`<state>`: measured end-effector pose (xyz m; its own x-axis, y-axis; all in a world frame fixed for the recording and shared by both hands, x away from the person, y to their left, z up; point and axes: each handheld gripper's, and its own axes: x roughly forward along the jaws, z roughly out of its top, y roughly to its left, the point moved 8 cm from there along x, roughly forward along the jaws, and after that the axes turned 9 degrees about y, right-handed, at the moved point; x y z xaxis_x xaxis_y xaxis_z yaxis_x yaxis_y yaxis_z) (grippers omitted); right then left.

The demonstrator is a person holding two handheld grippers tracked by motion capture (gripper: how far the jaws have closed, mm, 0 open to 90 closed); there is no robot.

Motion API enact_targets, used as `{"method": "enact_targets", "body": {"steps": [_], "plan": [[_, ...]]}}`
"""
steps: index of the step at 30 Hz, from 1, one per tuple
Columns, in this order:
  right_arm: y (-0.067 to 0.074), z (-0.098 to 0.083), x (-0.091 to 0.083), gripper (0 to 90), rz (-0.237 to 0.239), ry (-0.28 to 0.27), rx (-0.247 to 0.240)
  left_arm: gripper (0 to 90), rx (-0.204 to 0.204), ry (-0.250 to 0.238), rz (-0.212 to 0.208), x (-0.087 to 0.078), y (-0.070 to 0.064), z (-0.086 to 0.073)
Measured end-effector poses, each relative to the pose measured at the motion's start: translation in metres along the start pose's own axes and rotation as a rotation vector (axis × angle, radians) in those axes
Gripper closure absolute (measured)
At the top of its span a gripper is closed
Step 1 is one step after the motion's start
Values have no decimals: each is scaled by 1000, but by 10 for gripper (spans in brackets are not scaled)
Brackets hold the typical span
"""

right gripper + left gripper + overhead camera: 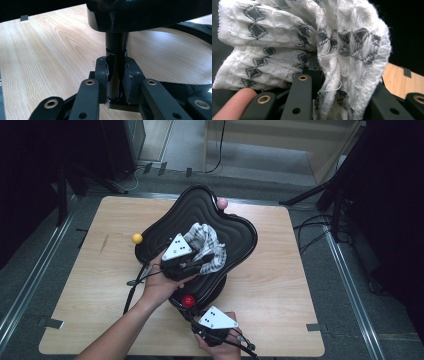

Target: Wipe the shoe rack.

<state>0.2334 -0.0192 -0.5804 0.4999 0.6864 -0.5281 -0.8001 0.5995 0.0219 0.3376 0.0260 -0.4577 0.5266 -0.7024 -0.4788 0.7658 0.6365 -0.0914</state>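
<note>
The left gripper (200,261) is over the near part of the tray (240,227), its jaws clamped on a fold of the cloth (207,245); in the left gripper view the cloth (317,50) bunches up between the jaws and drapes over the right one, and a fingertip (235,102) shows at the lower left. The cloth is white with a dark diamond pattern and lies crumpled in the middle of the tray, touching its ribbed floor. The right gripper (200,320) sits at the near edge of the table (280,285), just below the tray; its jaws are closed on the post (116,57), a black upright stem under the tray body. The tray is black, lobed, and raised above the table on this post. A red ball (188,301) sits at the tray's near lobe, a yellow ball (136,238) at its left lobe, and a pink ball (222,202) at its far lobe.
</note>
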Motion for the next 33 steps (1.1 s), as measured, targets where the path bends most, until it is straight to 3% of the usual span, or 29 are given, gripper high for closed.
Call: {"method": "enact_targets", "body": {"steps": [2,4,9,17,23,27,33], "plan": [[0,0,0,761,-1,-1,0,750,0,13,8,-6,2,-7],[0,0,0,761,0,0,0,772,-19,5,48,-15,7,-17],[0,0,0,760,0,1,-1,792,-112,15,-3,-27,12,-33],[-1,0,0,760,-3,-1,-4,792,-120,33,-39,-43,-5,-61],[0,0,0,761,-3,-1,-3,790,-77,58,-25,-47,-17,-70],[0,0,0,760,-2,-1,-2,788,-87,56,-36,-45,-15,-67],[0,0,0,761,-3,-1,-3,784,-68,53,-48,-35,-14,-52]]}}
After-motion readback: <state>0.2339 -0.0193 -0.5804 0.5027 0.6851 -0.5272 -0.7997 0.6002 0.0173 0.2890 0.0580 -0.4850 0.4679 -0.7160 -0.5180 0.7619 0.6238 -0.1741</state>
